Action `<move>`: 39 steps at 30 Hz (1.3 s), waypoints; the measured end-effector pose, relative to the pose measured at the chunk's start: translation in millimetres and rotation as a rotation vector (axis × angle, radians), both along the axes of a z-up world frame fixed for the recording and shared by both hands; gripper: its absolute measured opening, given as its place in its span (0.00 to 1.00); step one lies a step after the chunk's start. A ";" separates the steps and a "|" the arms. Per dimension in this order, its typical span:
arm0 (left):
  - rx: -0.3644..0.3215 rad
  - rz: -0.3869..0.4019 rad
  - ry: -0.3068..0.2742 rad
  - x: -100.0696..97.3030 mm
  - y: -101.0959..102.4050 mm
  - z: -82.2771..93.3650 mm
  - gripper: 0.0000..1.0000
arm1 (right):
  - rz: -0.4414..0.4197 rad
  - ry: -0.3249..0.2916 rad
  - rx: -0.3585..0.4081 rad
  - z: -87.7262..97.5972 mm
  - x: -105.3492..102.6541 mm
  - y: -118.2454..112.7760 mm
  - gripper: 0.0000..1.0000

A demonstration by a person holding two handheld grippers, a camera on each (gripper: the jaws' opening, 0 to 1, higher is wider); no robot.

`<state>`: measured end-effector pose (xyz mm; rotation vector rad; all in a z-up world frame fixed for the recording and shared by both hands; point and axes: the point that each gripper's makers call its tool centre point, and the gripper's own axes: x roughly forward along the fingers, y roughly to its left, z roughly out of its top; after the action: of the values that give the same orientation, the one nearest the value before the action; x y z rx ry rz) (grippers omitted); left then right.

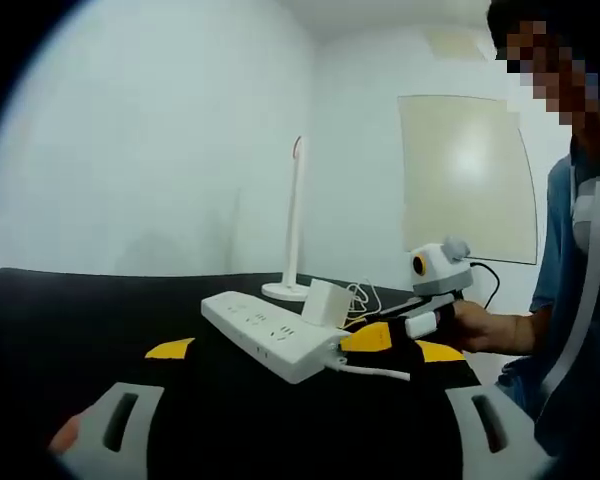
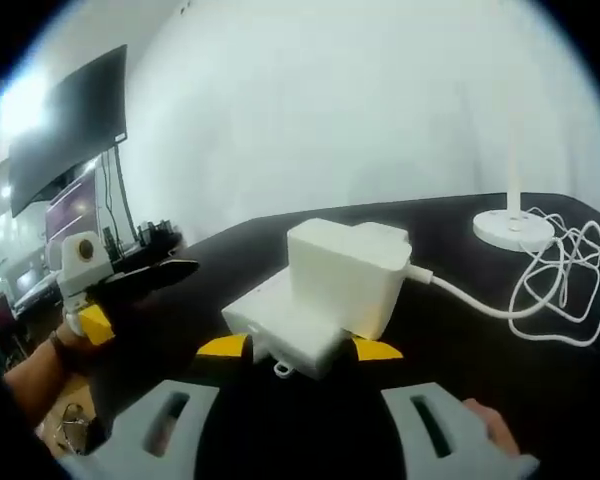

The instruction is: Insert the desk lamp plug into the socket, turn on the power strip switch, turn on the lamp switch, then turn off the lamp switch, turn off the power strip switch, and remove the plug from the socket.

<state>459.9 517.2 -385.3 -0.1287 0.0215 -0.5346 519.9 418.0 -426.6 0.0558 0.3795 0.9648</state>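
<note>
Nearest in the left gripper view, my left tongs [image 1: 305, 425] stand spread over the black bench [image 1: 90, 310], pinching nothing. Beyond them lies the white power strip [image 1: 270, 335], the lamp's boxy plug [image 1: 323, 302] seated in it, with yellow markings [image 1: 170, 349] beside. My right tongs [image 1: 420, 322] hover just right of the strip; in the right gripper view they [image 2: 305, 425] too are spread, close before the plug [image 2: 345, 275]. Farther back, the lamp [image 1: 293, 220] stands upright, its cord [image 2: 550, 270] coiled near the base.
</note>
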 end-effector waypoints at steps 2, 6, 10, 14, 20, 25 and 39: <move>-0.005 0.000 0.000 -0.4 0.2 0.4 0.82 | -0.018 0.015 0.015 0.8 0.4 0.1 0.41; -0.004 -0.004 0.006 0.0 -1.8 -0.6 0.81 | -0.042 0.021 0.013 -0.9 3.9 0.5 0.41; 0.000 -0.008 0.013 0.7 -2.8 -2.5 0.80 | -0.055 0.007 0.001 -2.3 4.6 1.6 0.41; -0.004 -0.006 0.010 0.9 -2.5 -2.0 0.80 | -0.052 0.007 0.004 -1.1 5.3 -0.7 0.40; -0.003 0.002 0.011 0.6 -3.9 -2.4 0.80 | -0.050 0.018 0.013 -0.6 4.7 -1.2 0.38; 0.004 0.001 0.017 -0.2 -5.0 -4.0 0.80 | -0.043 0.023 0.012 -0.8 4.4 -1.9 0.37; 0.015 0.013 0.028 0.1 -3.9 -6.3 0.80 | 0.113 0.014 -0.032 -1.6 0.6 -11.6 0.30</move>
<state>460.0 513.3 -391.6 -0.1218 0.0515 -0.5198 520.5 406.3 -428.2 0.0120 0.4144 1.0704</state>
